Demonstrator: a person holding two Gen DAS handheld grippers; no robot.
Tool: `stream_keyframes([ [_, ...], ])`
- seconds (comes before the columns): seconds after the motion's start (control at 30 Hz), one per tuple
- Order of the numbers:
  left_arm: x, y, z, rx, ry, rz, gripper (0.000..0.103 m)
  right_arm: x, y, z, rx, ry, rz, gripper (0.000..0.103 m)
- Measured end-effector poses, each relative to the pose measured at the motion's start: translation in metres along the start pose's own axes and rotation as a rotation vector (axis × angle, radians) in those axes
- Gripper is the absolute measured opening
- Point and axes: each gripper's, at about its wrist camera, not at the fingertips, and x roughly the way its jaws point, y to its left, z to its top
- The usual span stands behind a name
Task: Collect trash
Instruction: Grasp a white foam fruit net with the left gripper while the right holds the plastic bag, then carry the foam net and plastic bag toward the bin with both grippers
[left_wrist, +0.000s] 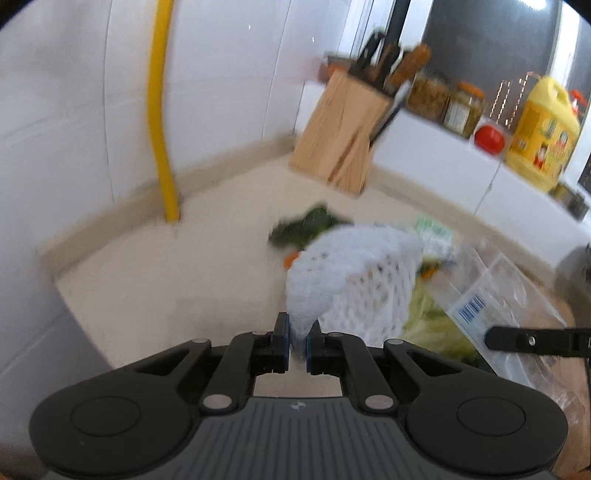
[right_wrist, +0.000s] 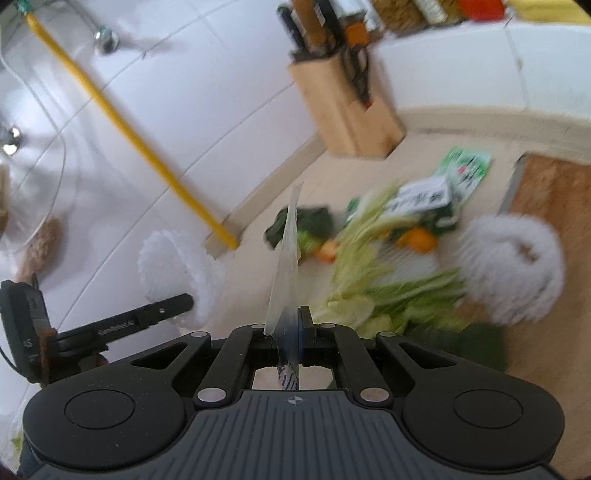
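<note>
On the beige countertop (left_wrist: 155, 280), left to right:
Yellow pipe (left_wrist: 159, 110): upright in the wall corner.
Left gripper (left_wrist: 297, 341): jaws clamped on white foam fruit net (left_wrist: 347, 280), lifted clear of the counter.
Knife block (left_wrist: 340, 136): against the back wall.
Vegetable scraps (right_wrist: 373, 280): piled mid-counter beside a second foam net (right_wrist: 513, 269).
Right gripper (right_wrist: 291, 336): jaws pinched on clear plastic wrapper (right_wrist: 286, 266).
</note>
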Motion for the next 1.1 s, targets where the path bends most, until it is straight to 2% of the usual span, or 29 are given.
stream_keyframes([
  [0.13,0.021,0.006,-0.019,-0.005,0.069,0.006,0.007,0.025,0.006,-0.015,0.000,0.078,-0.003,0.007],
  [0.23,0.035,0.008,-0.029,0.010,0.117,0.003,0.019,0.044,0.006,-0.024,0.002,0.140,-0.019,0.009],
  [0.3,0.042,0.009,-0.033,0.015,0.129,0.014,0.034,0.050,0.006,-0.029,0.005,0.153,-0.034,0.016],
  [0.4,0.045,0.006,-0.033,0.037,0.106,0.040,0.047,0.058,0.005,-0.031,-0.001,0.172,-0.057,0.028],
  [0.47,0.047,0.002,-0.032,0.067,0.084,0.056,0.050,0.062,0.007,-0.031,-0.016,0.184,-0.064,0.048],
  [0.53,0.049,-0.001,-0.033,0.094,0.067,0.092,0.048,0.066,0.010,-0.031,-0.046,0.182,-0.077,0.048],
  [0.57,0.049,-0.004,-0.034,0.114,0.067,0.096,0.038,0.068,0.011,-0.032,-0.054,0.181,-0.088,0.044],
  [0.6,0.050,-0.006,-0.034,0.125,0.072,0.092,0.021,0.070,0.012,-0.032,-0.061,0.184,-0.091,0.040],
  [0.63,0.050,-0.008,-0.034,0.131,0.082,0.081,0.013,0.072,0.012,-0.032,-0.068,0.193,-0.096,0.023],
  [0.67,0.048,-0.010,-0.034,0.129,0.087,0.067,0.007,0.075,0.013,-0.033,-0.064,0.206,-0.107,0.011],
  [0.77,0.040,-0.013,-0.032,0.136,0.073,0.059,0.006,0.074,0.017,-0.036,-0.061,0.215,-0.104,0.008],
  [1.1,0.004,-0.010,-0.024,0.140,0.001,0.026,0.006,0.045,0.048,-0.025,-0.091,0.106,-0.056,0.007],
])
